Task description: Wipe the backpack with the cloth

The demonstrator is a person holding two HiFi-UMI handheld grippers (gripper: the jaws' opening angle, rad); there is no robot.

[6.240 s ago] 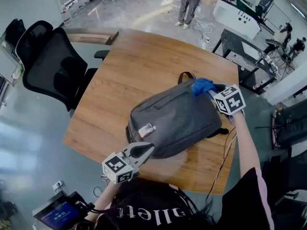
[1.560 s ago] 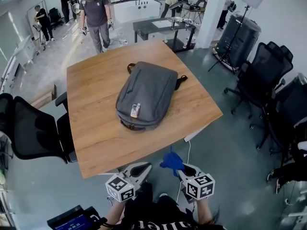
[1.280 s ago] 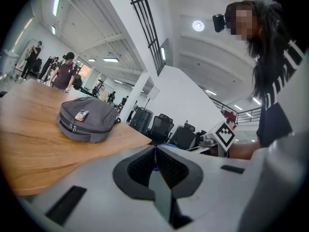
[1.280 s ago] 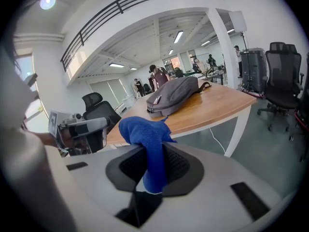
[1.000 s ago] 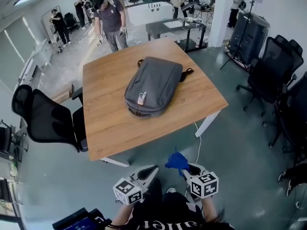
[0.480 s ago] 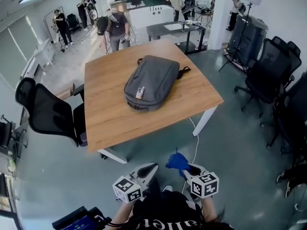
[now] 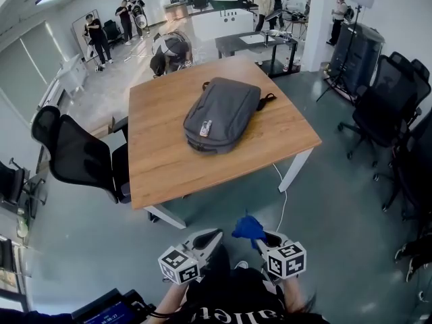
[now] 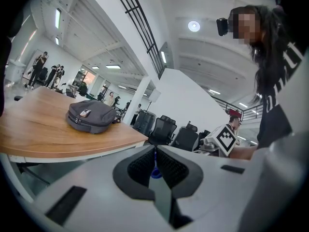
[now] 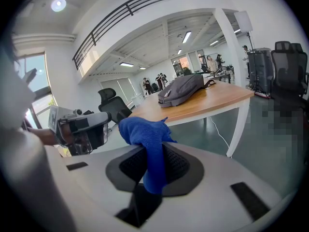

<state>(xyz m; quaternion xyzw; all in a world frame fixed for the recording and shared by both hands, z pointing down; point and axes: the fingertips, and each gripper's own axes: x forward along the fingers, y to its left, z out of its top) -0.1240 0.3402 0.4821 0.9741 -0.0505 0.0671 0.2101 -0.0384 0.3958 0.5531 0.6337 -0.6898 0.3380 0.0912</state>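
The grey backpack (image 7: 225, 113) lies flat on the wooden table (image 7: 162, 160), far ahead of me; it also shows small in the left gripper view as the backpack (image 8: 90, 116) and in the right gripper view as the backpack (image 9: 183, 90). My right gripper (image 7: 260, 235) is held close to my body, shut on a blue cloth (image 7: 247, 227) that sticks up between its jaws, the cloth (image 9: 147, 144) bunched above them. My left gripper (image 7: 209, 236) hangs beside it, shut with nothing in it; in the left gripper view its jaws meet at the gripper (image 8: 155, 159).
A black office chair (image 7: 77, 157) stands at the table's left side, more black chairs (image 7: 388, 106) at the right. A white cable (image 7: 281, 201) hangs off the table's near right corner. A person (image 7: 169, 51) bends over beyond the far edge; others stand farther back.
From 6.2 s ago, I have stepped back from the table: the right gripper with the cloth left the backpack's top and both grippers are now held near my body. Over the last second little changes.
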